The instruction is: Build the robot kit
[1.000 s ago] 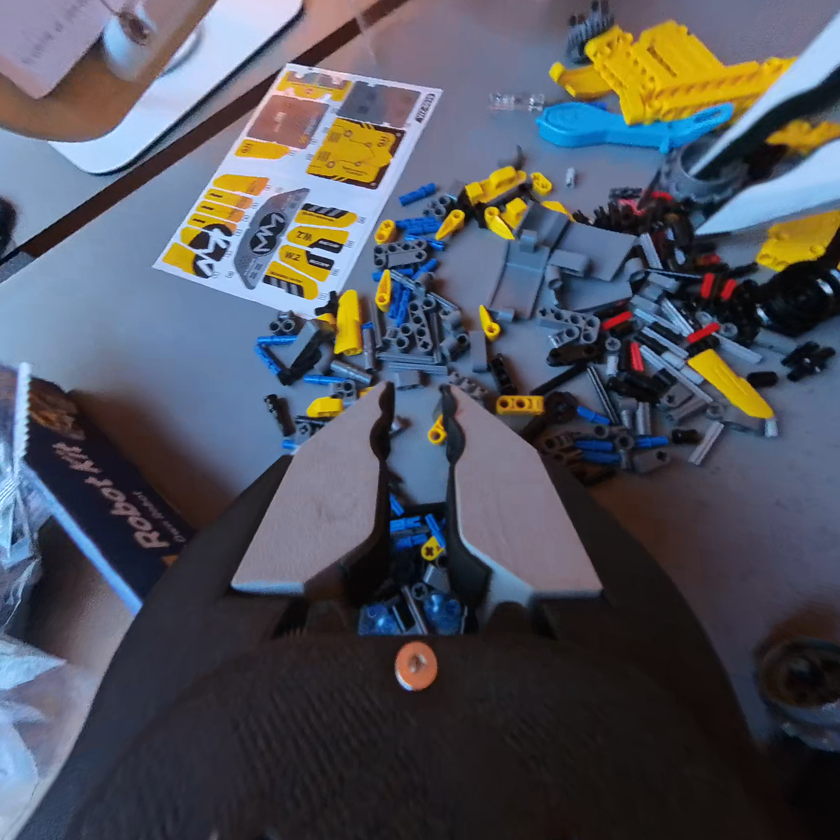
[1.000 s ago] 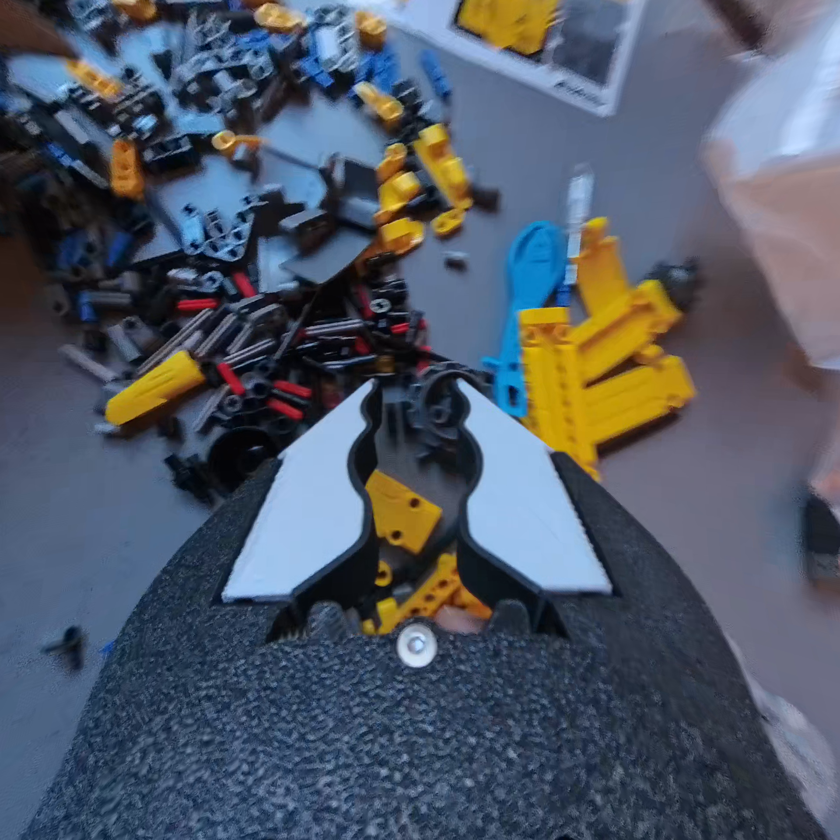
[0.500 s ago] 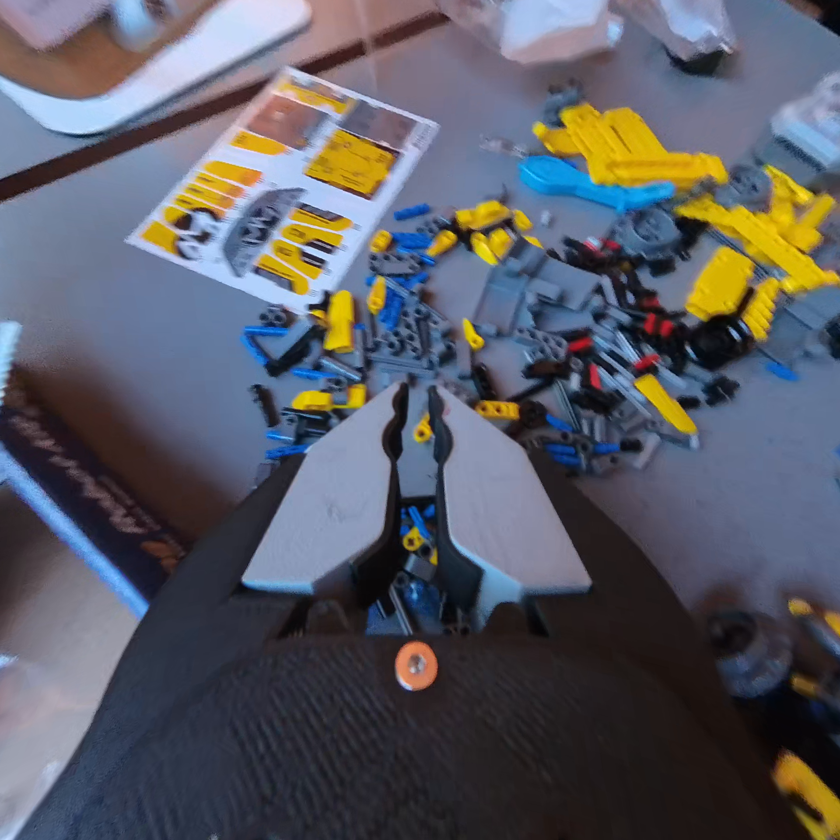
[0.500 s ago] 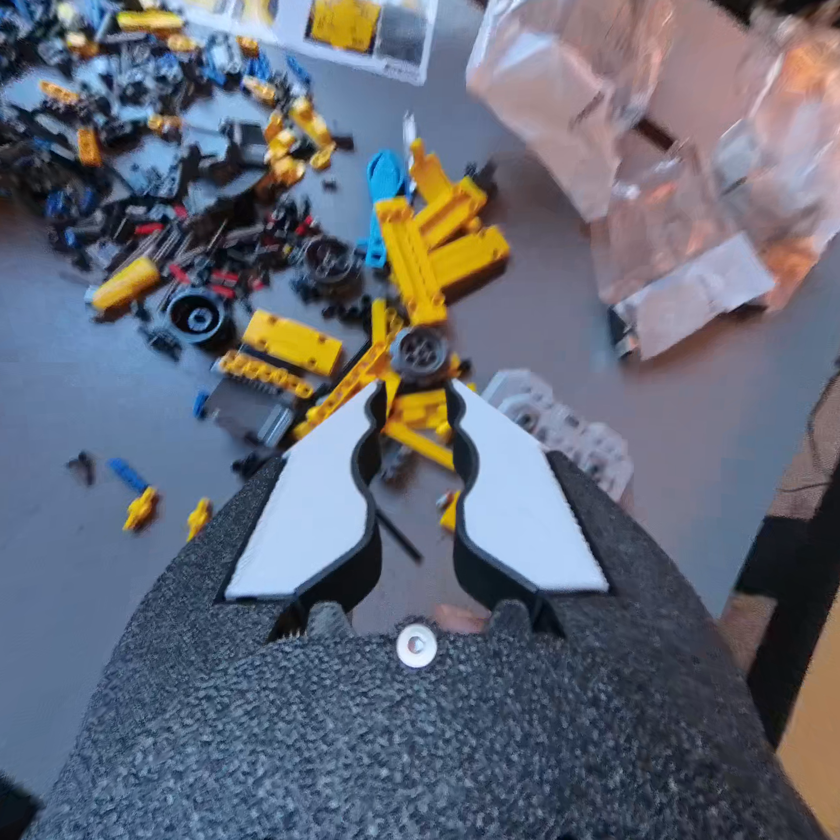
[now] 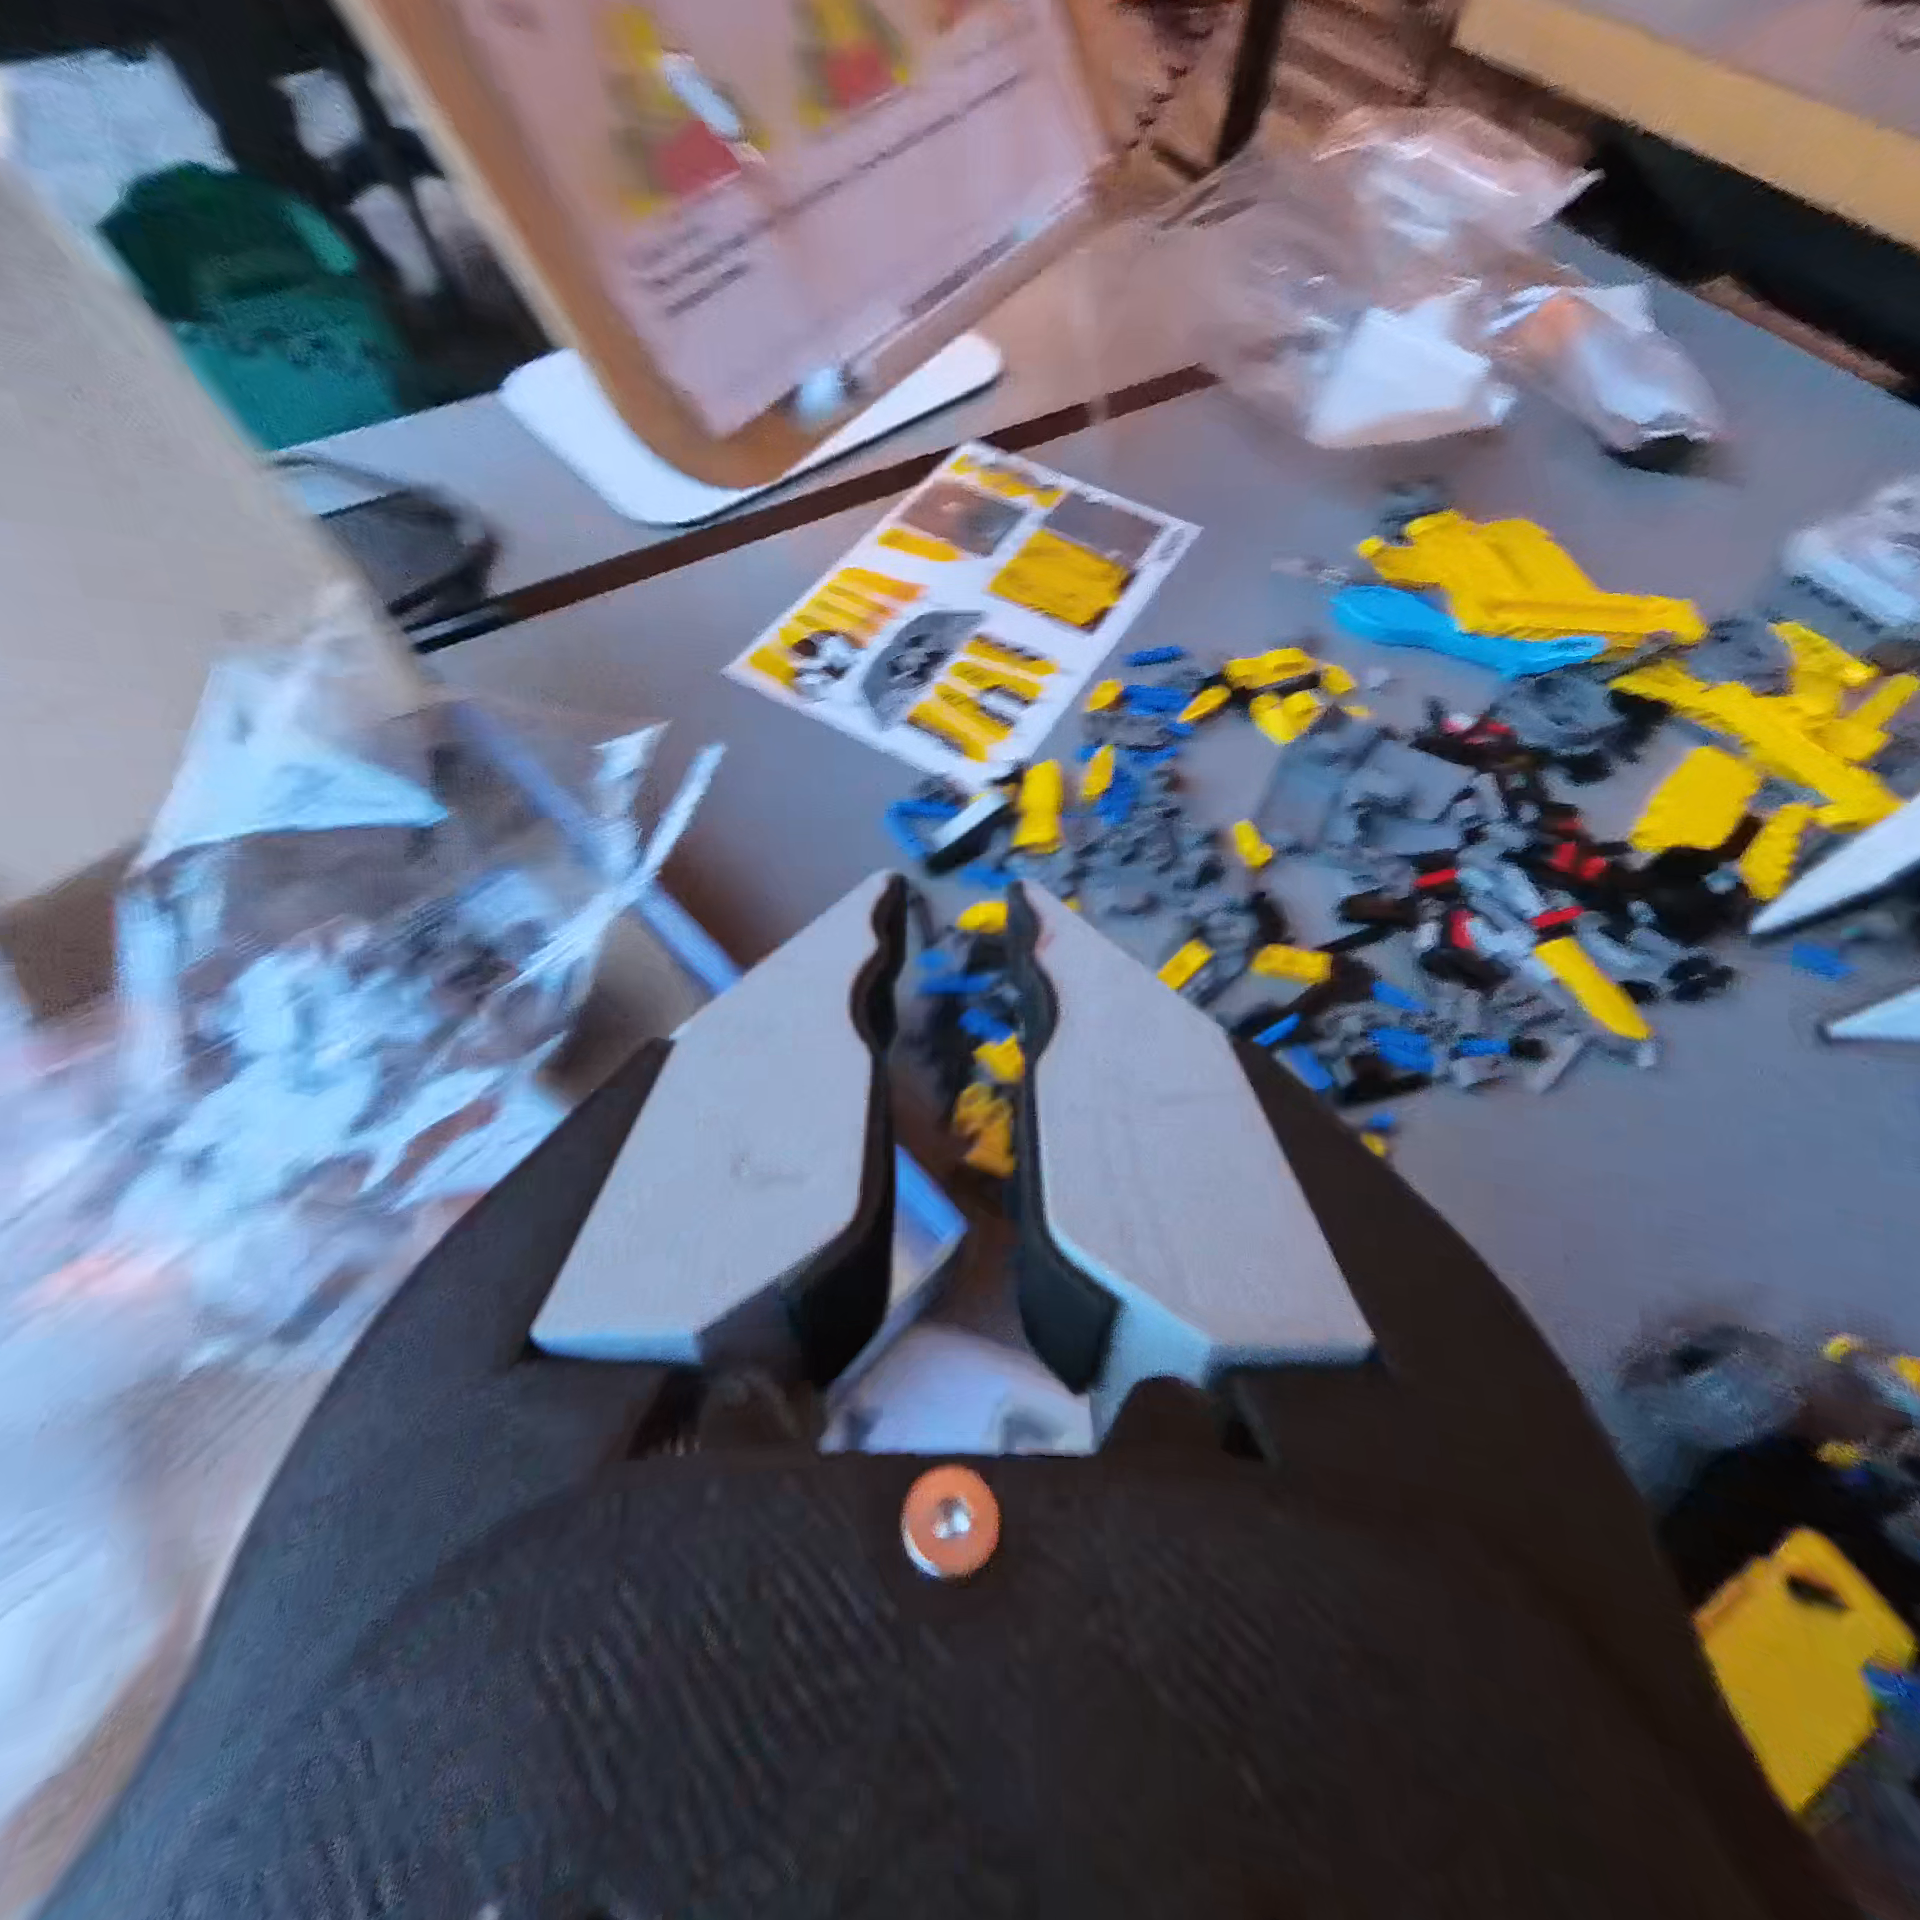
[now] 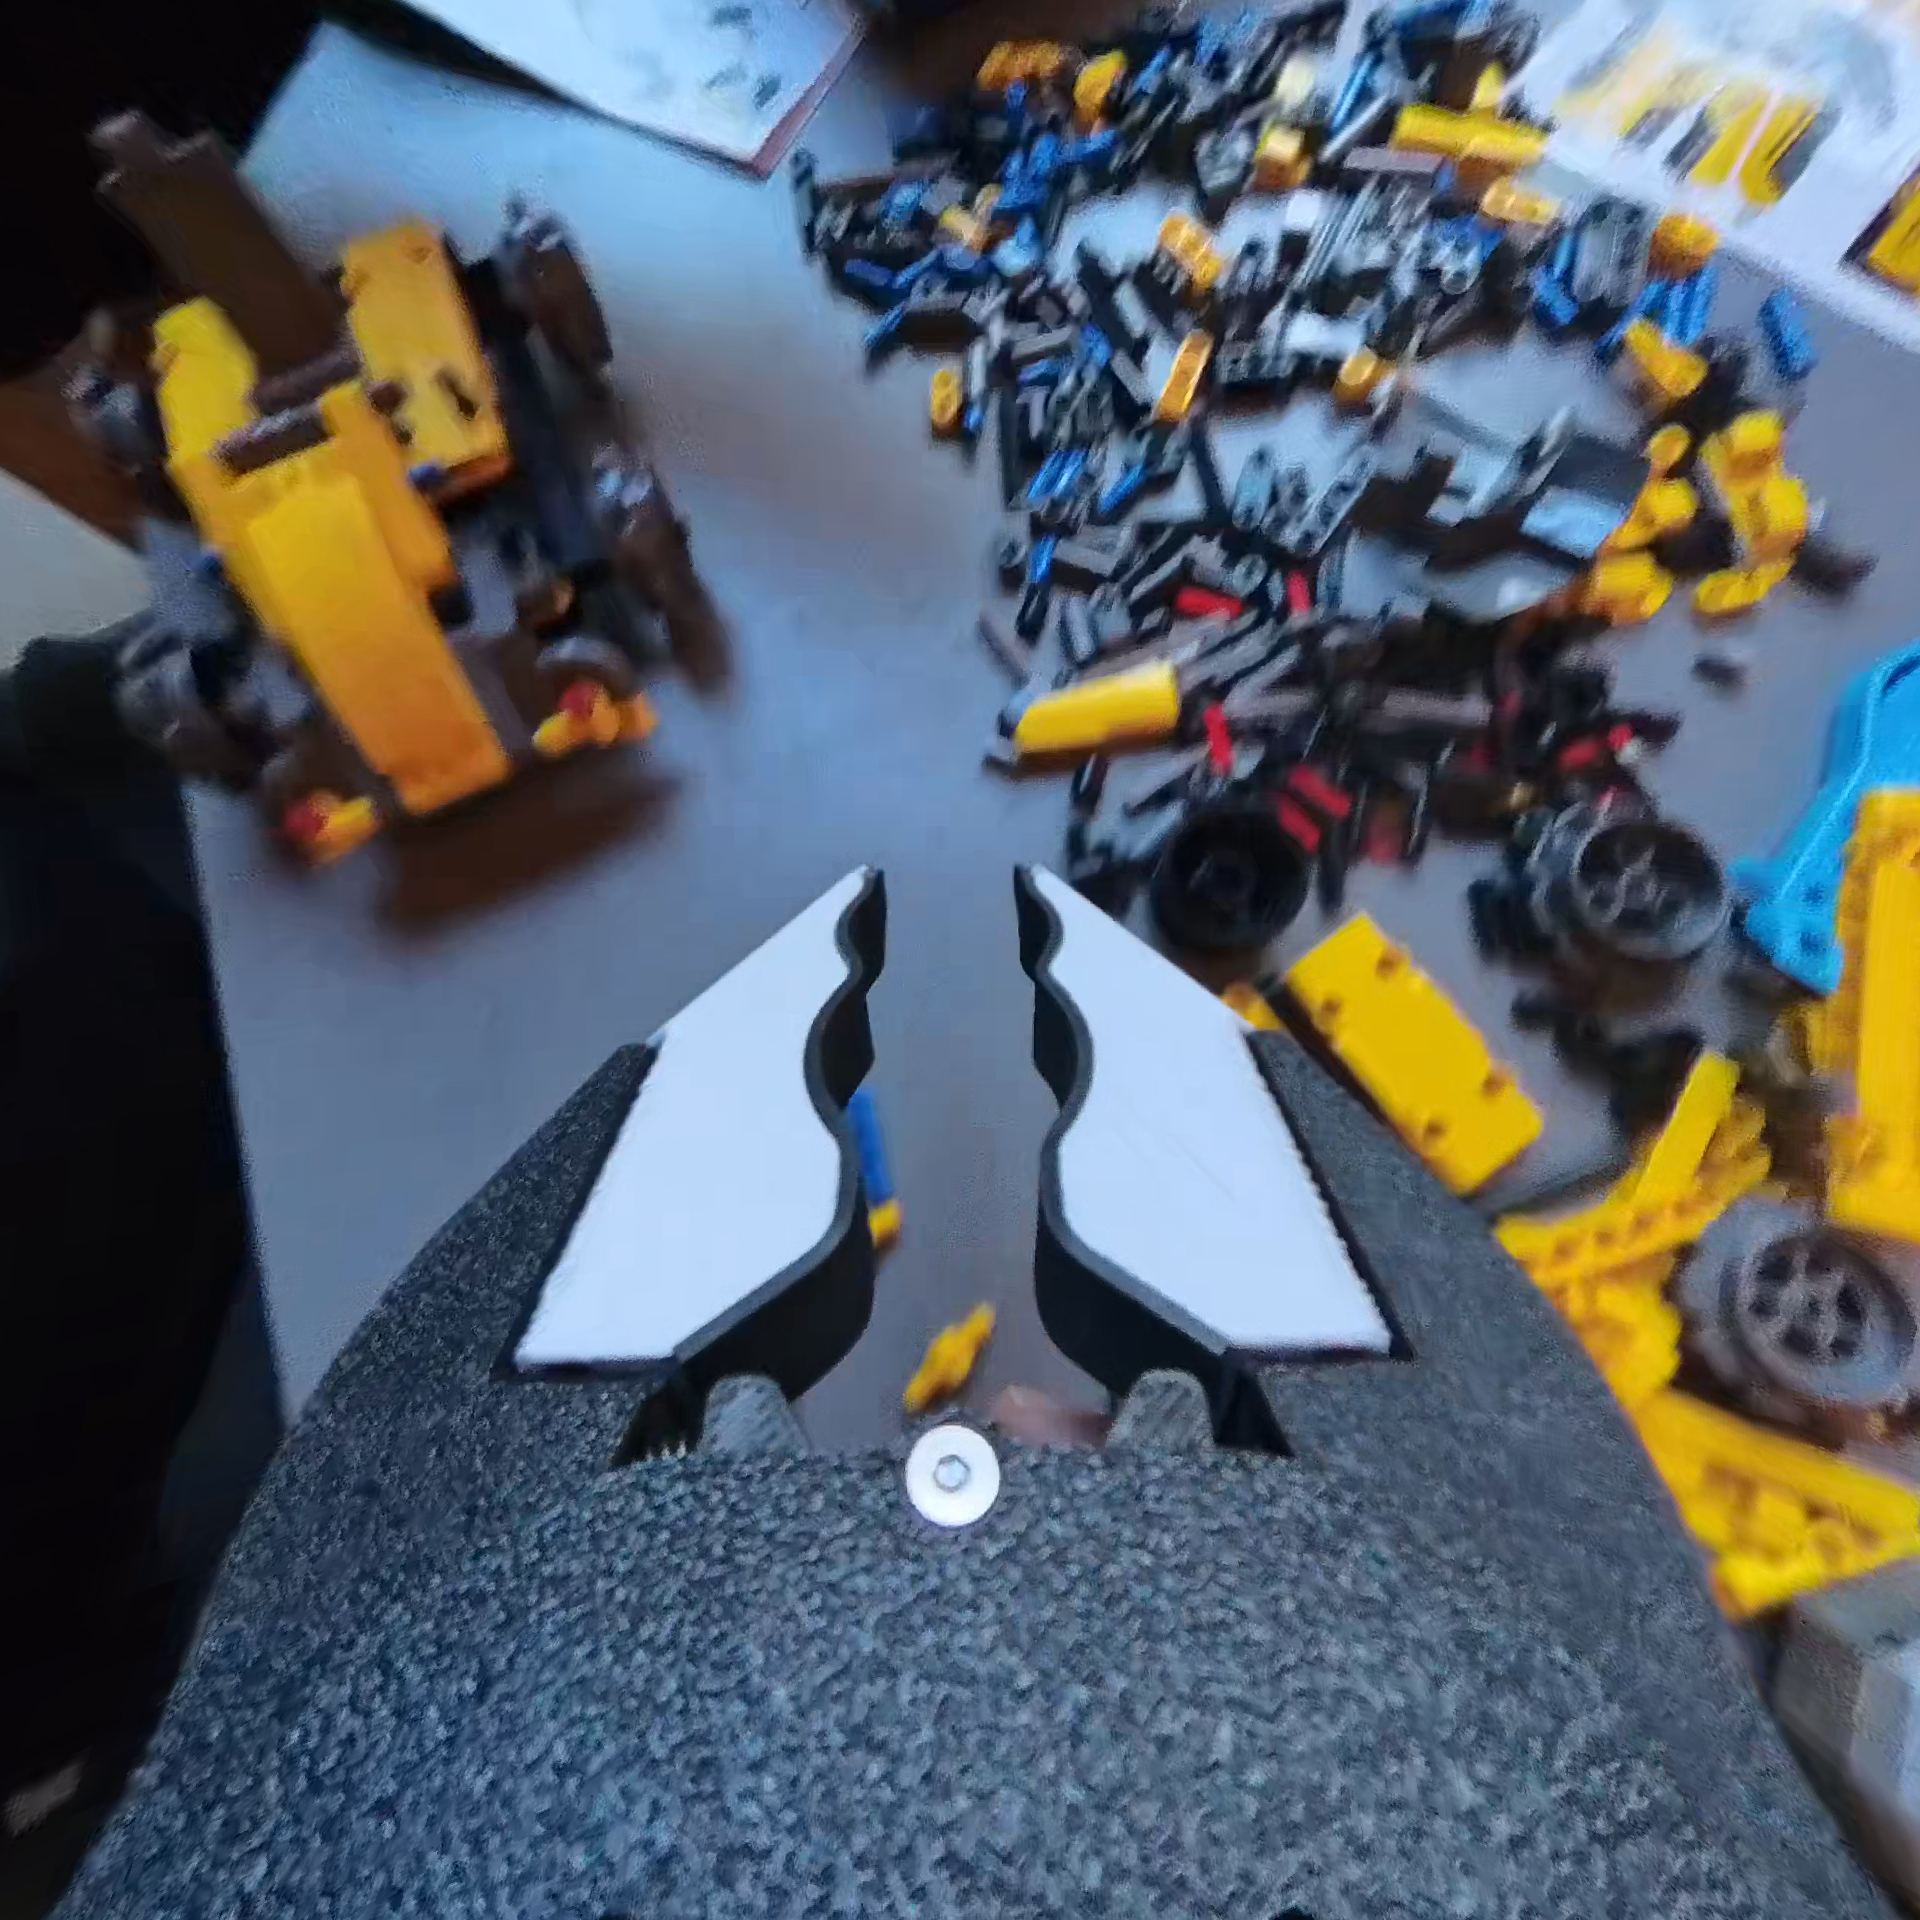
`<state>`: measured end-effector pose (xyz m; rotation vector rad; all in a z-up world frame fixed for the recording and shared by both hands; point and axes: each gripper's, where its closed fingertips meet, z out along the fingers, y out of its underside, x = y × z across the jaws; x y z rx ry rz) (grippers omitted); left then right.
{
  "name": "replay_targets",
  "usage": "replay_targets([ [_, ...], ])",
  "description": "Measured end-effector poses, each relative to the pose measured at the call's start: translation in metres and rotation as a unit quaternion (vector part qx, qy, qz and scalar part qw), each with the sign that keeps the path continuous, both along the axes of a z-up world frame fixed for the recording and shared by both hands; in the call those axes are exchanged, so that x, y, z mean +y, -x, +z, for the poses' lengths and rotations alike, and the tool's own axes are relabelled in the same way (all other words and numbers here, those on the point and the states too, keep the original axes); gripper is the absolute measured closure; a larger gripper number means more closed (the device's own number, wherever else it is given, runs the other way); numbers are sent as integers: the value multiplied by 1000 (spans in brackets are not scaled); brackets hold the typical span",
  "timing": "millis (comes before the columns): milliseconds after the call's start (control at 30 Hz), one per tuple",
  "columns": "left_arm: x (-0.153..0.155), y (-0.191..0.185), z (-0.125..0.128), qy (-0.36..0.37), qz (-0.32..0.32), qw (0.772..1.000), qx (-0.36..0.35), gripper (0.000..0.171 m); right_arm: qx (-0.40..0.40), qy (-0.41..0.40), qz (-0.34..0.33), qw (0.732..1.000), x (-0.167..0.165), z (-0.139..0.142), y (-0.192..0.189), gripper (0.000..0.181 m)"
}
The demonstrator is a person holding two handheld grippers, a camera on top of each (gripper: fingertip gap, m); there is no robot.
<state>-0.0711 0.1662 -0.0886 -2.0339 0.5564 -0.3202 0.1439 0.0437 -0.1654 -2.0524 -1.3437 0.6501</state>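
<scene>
The right gripper hangs with jaws apart, empty, over bare grey table (loose bricks beyond, half-built yellow model left).

Grey table; dark seam; warm sunlight.

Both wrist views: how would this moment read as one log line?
left gripper: jaws slightly apart, empty, over loose plastic bricks | right gripper: jaws open, empty, above grey table
</scene>
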Motion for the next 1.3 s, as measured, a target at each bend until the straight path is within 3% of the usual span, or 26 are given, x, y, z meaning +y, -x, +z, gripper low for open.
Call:
replay_targets([
  [100,-20,53,-13,50,24,996,64,139,7,-21,-25,999,35,2,32,153],
  [200,-46,91,-21,61,33,991,112,140,-47,-62,-70,994,84,-3,41,149],
  [333,-79,106,-29,76,16,993,87,140,-75,-89,-114,987,146,7,51,147],
  [433,-85,127,-39,66,40,993,92,139,-54,-59,-136,988,169,15,60,141],
  [533,-67,166,-34,44,110,988,97,140,-24,-40,-126,991,162,23,66,140],
  [667,-46,204,-27,39,160,980,107,136,-59,-20,-97,993,127,5,46,142],
  [767,-42,206,-38,65,142,981,116,137,-92,-32,-132,986,110,-3,-1,145],
  [867,-55,188,-52,98,73,984,132,142,-66,-12,-220,973,103,1,-59,148],
  [933,-63,180,-56,103,29,981,160,156,-47,-16,-259,965,99,6,-90,148],
  [1000,-60,190,-56,108,44,975,190,142,-26,-24,-275,961,96,11,-107,148],
  [1167,-42,212,-40,135,101,963,211,133,31,-50,-270,961,99,15,-104,154],
  [1300,-27,213,-22,139,146,959,197,130,30,-102,-239,965,99,21,-88,152],
])
